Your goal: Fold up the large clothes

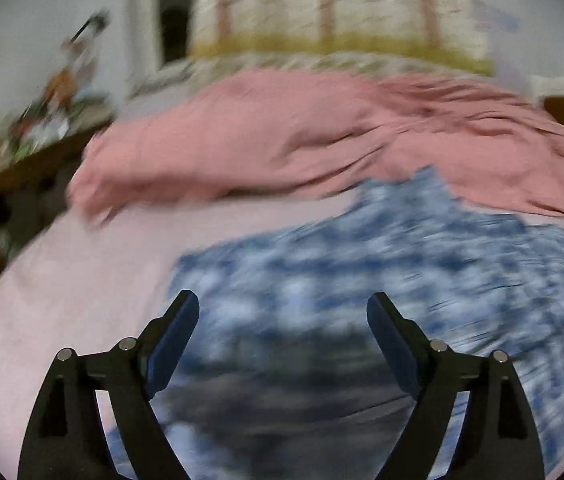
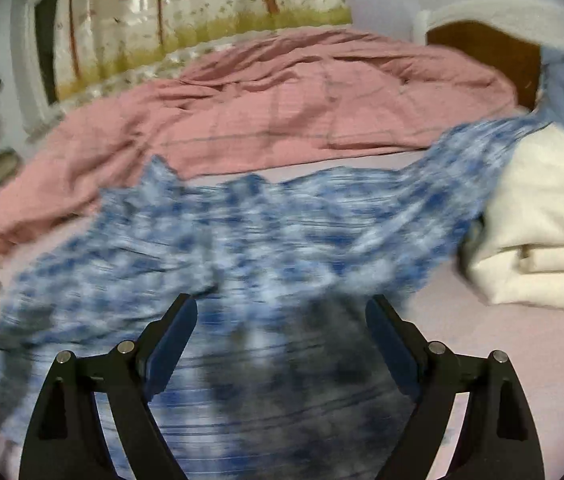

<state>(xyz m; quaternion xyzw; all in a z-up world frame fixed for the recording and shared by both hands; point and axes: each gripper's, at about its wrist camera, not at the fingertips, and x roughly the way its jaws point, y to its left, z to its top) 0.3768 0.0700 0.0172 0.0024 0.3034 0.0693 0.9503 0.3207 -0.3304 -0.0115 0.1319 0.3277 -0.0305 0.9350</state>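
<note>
Pink bedsheet; rumpled blue-white garment.

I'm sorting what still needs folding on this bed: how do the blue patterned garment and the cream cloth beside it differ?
The blue patterned garment lies spread out and rumpled across the sheet; the cream cloth sits folded in stacked layers. The garment is mottled blue and white; the cloth is plain. The garment reaches under both tongs; the cloth lies off to the right side, the garment's far end touching it. Both rest on the pink bed sheet.
</note>
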